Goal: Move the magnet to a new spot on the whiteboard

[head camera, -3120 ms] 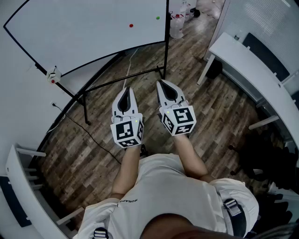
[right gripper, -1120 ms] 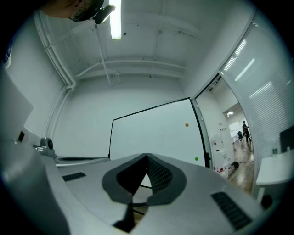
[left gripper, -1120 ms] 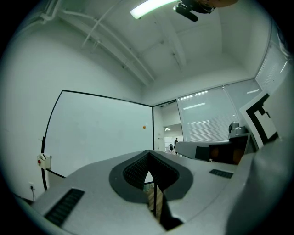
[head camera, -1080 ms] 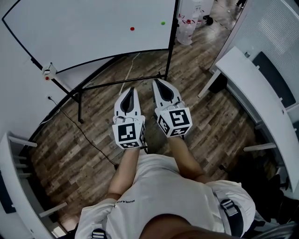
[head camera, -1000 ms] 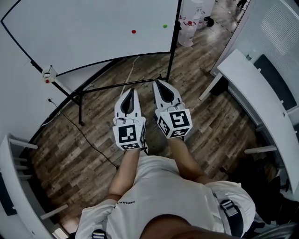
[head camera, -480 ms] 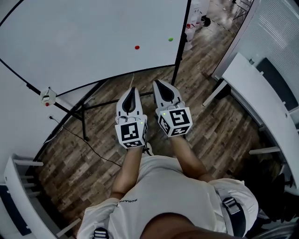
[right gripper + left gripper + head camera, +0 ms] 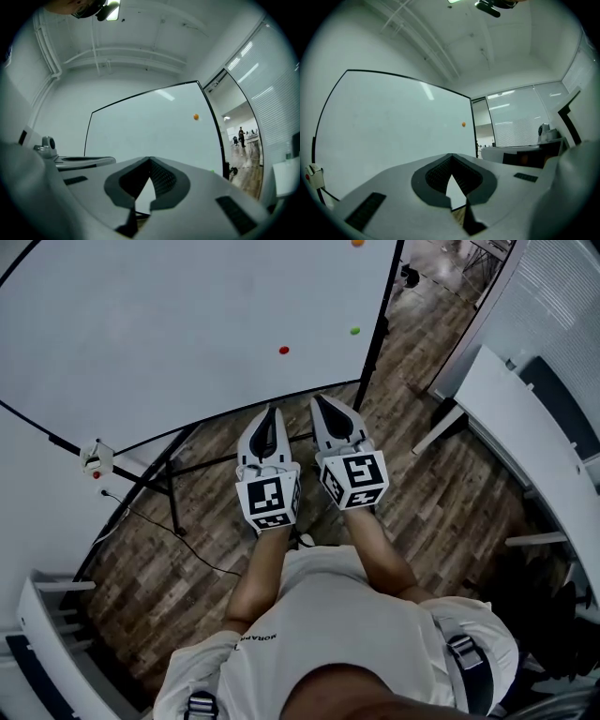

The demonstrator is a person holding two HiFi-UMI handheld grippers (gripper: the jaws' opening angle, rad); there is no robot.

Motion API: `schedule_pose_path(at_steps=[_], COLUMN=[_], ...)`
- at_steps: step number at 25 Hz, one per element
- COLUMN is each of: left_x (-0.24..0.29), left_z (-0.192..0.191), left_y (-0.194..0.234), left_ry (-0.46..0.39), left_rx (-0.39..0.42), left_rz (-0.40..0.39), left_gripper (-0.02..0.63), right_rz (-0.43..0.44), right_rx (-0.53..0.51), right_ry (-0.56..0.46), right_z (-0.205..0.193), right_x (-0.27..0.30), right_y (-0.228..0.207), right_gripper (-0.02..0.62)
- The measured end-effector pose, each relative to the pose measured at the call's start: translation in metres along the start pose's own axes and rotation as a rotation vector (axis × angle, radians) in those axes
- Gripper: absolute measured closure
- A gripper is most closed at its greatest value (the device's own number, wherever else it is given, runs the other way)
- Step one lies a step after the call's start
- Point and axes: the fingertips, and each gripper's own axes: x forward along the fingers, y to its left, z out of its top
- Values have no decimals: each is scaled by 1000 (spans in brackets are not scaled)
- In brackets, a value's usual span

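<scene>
Magnets sit toward the right edge of the whiteboard (image 7: 169, 324): a red magnet (image 7: 284, 350), a green magnet (image 7: 354, 331) and an orange magnet (image 7: 196, 116), none gripped. The left hand-held gripper (image 7: 271, 412) and right hand-held gripper (image 7: 320, 401) hang side by side short of the board, jaws closed on nothing. By my reckoning, reaching, grasping and re-placing are all left to do.

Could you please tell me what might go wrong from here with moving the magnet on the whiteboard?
The whiteboard carries a red magnet, a green magnet and an orange magnet; the wrong one might get picked.
The left gripper and right gripper are both shut and empty; shut tips could knock a magnet off.
The stand's floor bar lies just ahead of the person: possible trip.
</scene>
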Motion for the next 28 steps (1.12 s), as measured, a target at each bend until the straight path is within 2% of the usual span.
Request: schedule_pose_path(at_steps=[6,13,28], left_x=[23,56,127], left_z=[-10,-24,-52], left_y=[15,10,-20], left_ry=[17,43,82], left_rx=[-10,-15,-12], left_rz=[10,23,130], left_gripper=[604,604,604], right_rz=[-17,-19,65], right_rx=[-7,-5,12], right_ry=[22,45,52], right_z=[-8,-19,-30], right_x=[23,41,74], right_y=[-12,-37,-113], right_gripper=[582,581,581])
